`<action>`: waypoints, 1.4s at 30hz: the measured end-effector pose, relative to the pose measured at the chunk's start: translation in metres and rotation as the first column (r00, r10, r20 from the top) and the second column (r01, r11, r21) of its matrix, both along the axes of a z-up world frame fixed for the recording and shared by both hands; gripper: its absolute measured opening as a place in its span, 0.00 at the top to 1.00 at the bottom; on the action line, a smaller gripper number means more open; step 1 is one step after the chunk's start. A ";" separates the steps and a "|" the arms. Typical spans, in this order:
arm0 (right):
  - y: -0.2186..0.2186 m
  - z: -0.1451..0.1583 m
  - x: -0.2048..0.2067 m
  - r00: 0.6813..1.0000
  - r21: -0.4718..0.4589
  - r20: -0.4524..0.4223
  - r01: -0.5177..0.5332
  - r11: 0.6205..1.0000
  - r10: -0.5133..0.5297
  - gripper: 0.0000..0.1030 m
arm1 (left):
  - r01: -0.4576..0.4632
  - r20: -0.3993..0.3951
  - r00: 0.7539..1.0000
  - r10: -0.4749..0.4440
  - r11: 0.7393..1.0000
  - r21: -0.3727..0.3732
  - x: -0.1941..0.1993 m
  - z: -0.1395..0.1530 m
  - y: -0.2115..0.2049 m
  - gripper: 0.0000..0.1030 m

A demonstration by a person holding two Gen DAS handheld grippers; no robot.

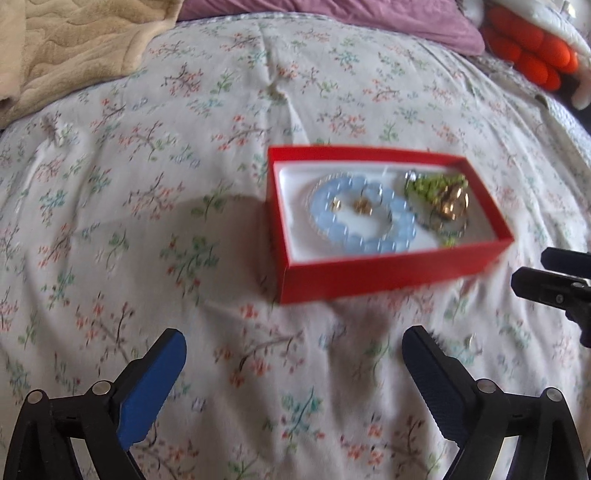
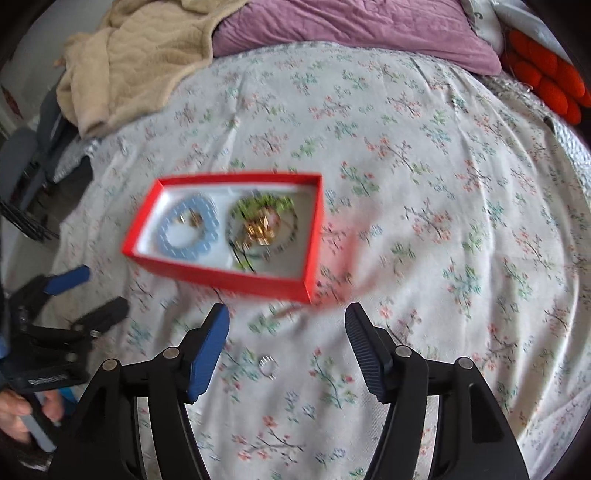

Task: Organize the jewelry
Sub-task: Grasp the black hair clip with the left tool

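On the floral bedspread, one small silver ring is left outside the red box.

Lower centre of the right wrist view, the ring is seen between the parted jaws of the right gripper; the left gripper is also held apart, empty. Light, hard and slippery, the ring is best pinched across its band, since soft fabric yields beneath.

Left wrist view: low over the bed, facing its head, red box near, right of centre. Right wrist view: higher, same heading, box left of centre, left claw at its left edge. Shared: box, floral sheet, beige blanket, purple pillow.
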State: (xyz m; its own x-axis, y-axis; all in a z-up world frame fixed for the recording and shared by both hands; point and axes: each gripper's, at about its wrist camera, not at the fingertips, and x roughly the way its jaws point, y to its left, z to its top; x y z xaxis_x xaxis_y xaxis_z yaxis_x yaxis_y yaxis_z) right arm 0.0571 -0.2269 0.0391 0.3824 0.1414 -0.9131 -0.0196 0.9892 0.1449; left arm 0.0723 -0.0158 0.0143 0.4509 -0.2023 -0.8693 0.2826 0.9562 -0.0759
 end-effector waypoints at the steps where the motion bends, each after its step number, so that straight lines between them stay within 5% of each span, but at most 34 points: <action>1: 0.001 -0.003 -0.002 1.000 -0.009 -0.004 0.000 1.000 0.000 0.33 | 0.002 0.000 1.000 -0.002 1.000 0.009 -0.004 -0.002 0.002 0.05; 14: 0.020 -0.065 -0.030 0.991 -0.164 -0.096 -0.112 0.980 0.097 0.32 | 0.111 -0.035 0.994 -0.108 0.985 0.129 -0.028 -0.044 -0.002 0.05; 17: 0.022 -0.067 -0.037 0.990 -0.187 -0.065 -0.135 0.973 0.124 0.26 | 0.143 -0.041 0.989 -0.139 0.983 0.116 -0.030 -0.048 -0.007 0.05; 21: 0.013 -0.076 -0.043 0.991 -0.184 -0.037 -0.130 0.974 0.125 0.05 | 0.199 -0.036 0.980 -0.197 0.978 0.069 -0.032 -0.047 -0.018 0.05; 26: 0.009 -0.079 -0.050 0.987 -0.186 -0.004 -0.158 0.970 0.160 0.00 | 0.266 -0.011 0.964 -0.266 0.962 0.063 -0.037 -0.048 -0.036 0.07; 33: 0.005 -0.073 -0.048 0.986 -0.171 -0.070 -0.160 0.972 0.150 0.00 | 0.334 -0.005 0.942 -0.334 0.942 0.006 -0.036 -0.045 -0.060 0.29; 42: -0.001 -0.069 -0.047 0.985 -0.149 -0.105 -0.155 0.977 0.140 0.00 | 0.373 0.005 0.928 -0.374 0.927 0.020 -0.027 -0.052 -0.084 0.57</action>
